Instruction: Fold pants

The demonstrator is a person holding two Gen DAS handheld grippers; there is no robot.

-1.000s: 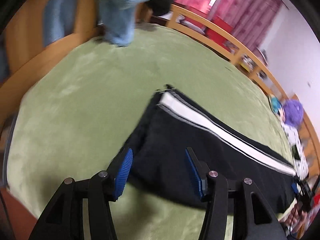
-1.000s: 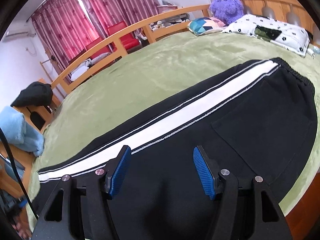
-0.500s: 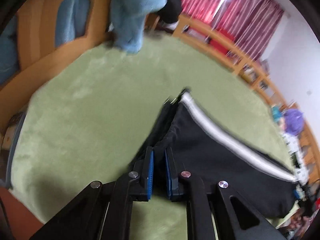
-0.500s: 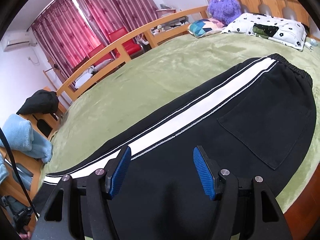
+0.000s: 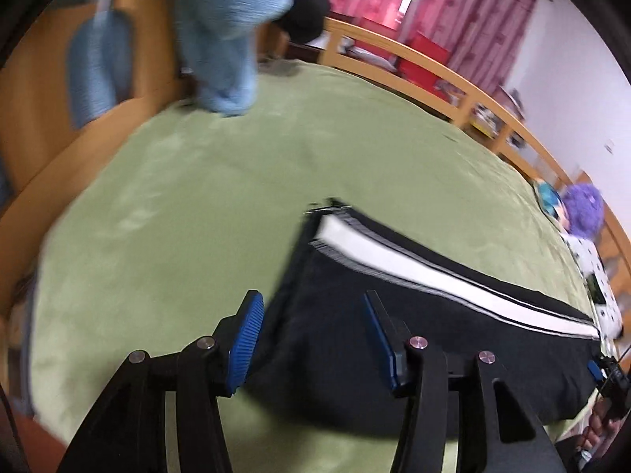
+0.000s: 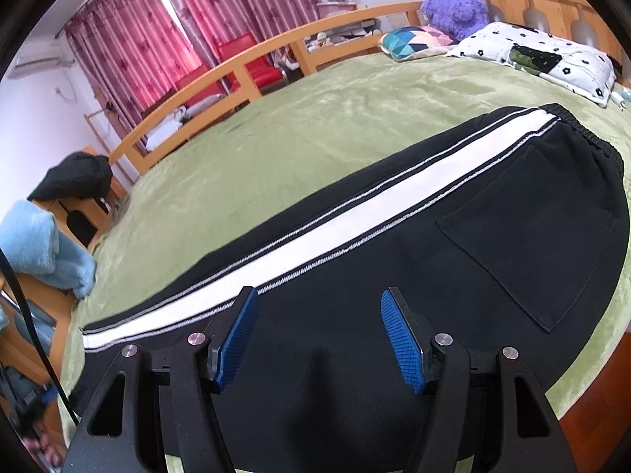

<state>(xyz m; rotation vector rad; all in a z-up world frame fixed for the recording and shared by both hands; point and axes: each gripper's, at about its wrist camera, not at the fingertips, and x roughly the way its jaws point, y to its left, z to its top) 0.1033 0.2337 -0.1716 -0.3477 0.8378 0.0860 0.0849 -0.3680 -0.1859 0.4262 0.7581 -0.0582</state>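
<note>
Black pants with a white side stripe lie flat along the near edge of the green bed, waistband at the right, leg cuffs at the left. In the left wrist view the cuff end lies just ahead. My left gripper is open and empty, its fingers either side of the cuff corner, just above it. My right gripper is open and empty over the middle of the pants, near the stripe.
A wooden rail runs along the bed's far side. Blue fluffy fabric hangs over the footboard. A purple plush toy and pillows lie at the head end. Red curtains and chairs stand behind.
My left gripper had shut at the cuff half a second ago and is now open again, a little back from it. My right gripper has stayed open over the pants.
</note>
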